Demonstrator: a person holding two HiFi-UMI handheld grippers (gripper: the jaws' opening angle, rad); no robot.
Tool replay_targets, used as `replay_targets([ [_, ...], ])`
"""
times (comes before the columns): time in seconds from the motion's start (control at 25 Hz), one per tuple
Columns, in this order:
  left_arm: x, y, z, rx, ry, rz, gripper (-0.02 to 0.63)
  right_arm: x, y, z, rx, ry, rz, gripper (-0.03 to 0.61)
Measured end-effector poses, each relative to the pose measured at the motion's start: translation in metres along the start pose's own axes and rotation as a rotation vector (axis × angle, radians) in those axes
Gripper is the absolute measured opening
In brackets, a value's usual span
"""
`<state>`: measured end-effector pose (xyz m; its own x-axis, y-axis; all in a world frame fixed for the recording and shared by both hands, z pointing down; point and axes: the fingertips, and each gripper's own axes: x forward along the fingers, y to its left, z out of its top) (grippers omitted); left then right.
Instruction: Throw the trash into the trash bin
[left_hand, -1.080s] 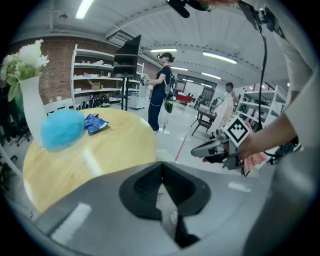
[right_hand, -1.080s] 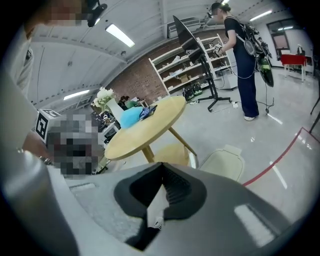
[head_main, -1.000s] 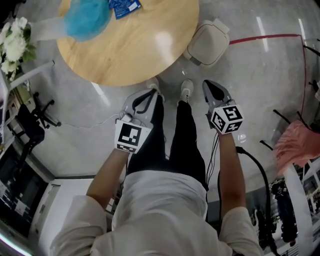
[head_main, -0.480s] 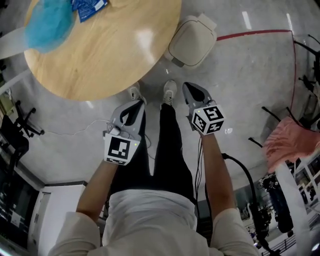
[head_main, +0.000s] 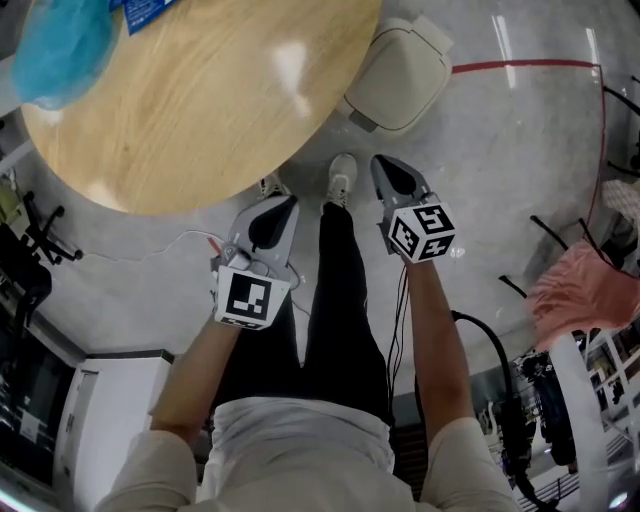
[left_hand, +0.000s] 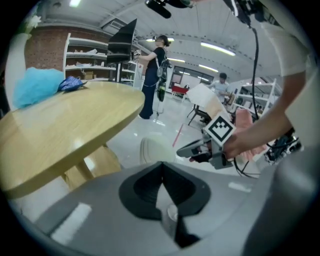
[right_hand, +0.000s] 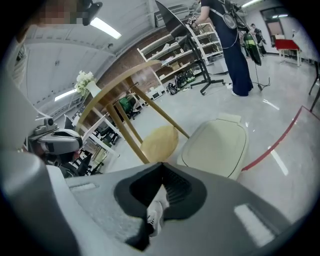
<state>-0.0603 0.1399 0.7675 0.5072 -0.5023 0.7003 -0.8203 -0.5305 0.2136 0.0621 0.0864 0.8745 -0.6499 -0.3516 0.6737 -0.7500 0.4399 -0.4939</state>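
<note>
The trash lies on the round wooden table (head_main: 220, 110): a crumpled blue bag (head_main: 50, 40) and a blue packet (head_main: 150, 10) at its far left edge. In the left gripper view the blue bag (left_hand: 37, 85) and the packet (left_hand: 72, 83) sit well above the jaws. The cream trash bin (head_main: 398, 75), its lid down, stands on the floor beside the table; it shows again as the bin (right_hand: 217, 145). My left gripper (head_main: 283, 200) and right gripper (head_main: 385, 165) hang low beside the person's legs, both shut and empty, jaws meeting at the tips.
A red line (head_main: 520, 65) runs across the grey floor past the bin. Cables (head_main: 480, 340) and a pink cloth (head_main: 580, 290) lie at the right. The table's wooden legs (right_hand: 150, 115) stand left of the bin. A person (left_hand: 152, 75) stands by shelves beyond.
Both grippers have sunk lower beside the legs, still shut and empty. The table and bin have shifted a little in the head view.
</note>
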Motion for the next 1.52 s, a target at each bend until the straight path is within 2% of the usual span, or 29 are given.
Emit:
replay_targets([
  [0.12, 0.013, 0.0, -0.009, 0.0, 0.01, -0.003, 0.003, 0.014, -0.011, -0.003, 0.009, 0.001, 0.0, 0.0],
  [0.28, 0.027, 0.001, -0.019, -0.065, 0.035, 0.013, 0.003, 0.033, -0.025, -0.013, 0.019, 0.012, 0.0, 0.0],
  [0.76, 0.056, 0.001, -0.041, -0.066, 0.04, 0.006, 0.003, 0.08, -0.058, -0.05, 0.027, 0.077, -0.048, 0.0],
  [1.36, 0.064, -0.005, -0.068, -0.052, 0.074, -0.023, 0.003, 0.116, -0.087, -0.069, 0.037, 0.127, -0.183, 0.0],
  [1.52, 0.062, -0.005, -0.073, -0.049, 0.09, -0.031, 0.003, 0.12, -0.083, -0.072, -0.05, 0.161, -0.239, 0.0],
])
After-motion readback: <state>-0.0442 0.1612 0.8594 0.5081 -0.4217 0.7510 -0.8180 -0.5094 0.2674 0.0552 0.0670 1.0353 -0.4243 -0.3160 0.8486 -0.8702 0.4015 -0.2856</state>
